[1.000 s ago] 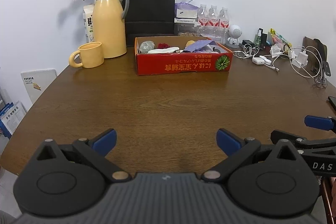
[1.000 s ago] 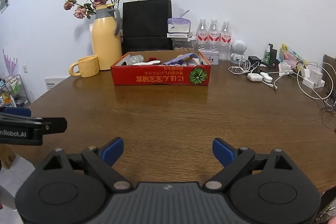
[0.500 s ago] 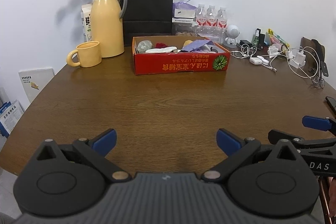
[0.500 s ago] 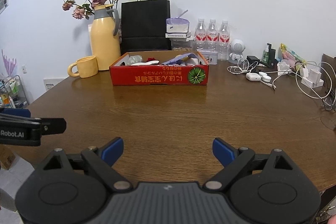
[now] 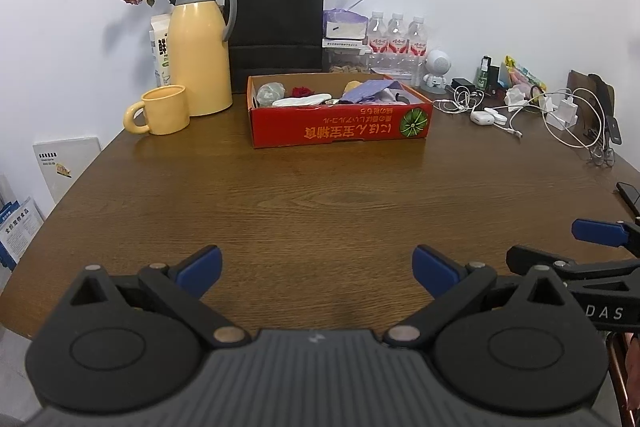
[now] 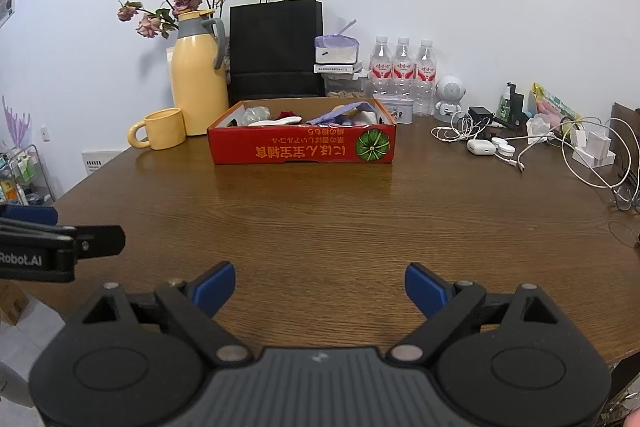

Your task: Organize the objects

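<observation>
Left gripper [image 5: 316, 263] and right gripper [image 6: 320, 285]: jaws spread wide, nothing between them, both poised over the bare near part of the table [image 5: 320, 195]. Well beyond them, toward the far edge, stands the red cardboard box [image 5: 340, 131], a shallow open tray holding loose small items (a purple cloth [image 5: 370, 91], a white flat piece [image 5: 302, 100], a crumpled clear wrapper [image 5: 271, 92]; the rest is too small to identify). Judged handling: the contents look light and soft, the cloth limp, best pinched at a raised fold; the box is thin card, likely to flex, best gripped on a side wall.
</observation>
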{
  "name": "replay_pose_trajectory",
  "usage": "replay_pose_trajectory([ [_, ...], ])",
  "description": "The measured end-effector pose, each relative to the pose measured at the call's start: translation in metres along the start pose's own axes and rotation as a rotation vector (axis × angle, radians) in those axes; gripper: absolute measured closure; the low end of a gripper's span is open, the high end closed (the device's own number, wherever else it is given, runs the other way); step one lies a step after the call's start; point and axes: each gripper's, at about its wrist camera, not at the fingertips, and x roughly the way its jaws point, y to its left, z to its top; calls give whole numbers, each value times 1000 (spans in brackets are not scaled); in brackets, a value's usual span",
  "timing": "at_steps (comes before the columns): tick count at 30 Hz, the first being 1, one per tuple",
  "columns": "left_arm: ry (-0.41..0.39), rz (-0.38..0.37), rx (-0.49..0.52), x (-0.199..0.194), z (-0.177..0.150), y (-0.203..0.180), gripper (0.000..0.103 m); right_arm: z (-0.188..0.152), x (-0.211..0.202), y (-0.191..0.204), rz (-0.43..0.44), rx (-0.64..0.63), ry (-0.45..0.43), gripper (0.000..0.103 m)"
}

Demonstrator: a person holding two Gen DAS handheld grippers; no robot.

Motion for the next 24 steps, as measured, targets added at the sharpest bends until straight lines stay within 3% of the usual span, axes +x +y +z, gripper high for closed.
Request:
replay_pose_trajectory([
  [24,1,-6,-4,3,-1,3,0,2,-2,-5,11,-4,-12,11],
])
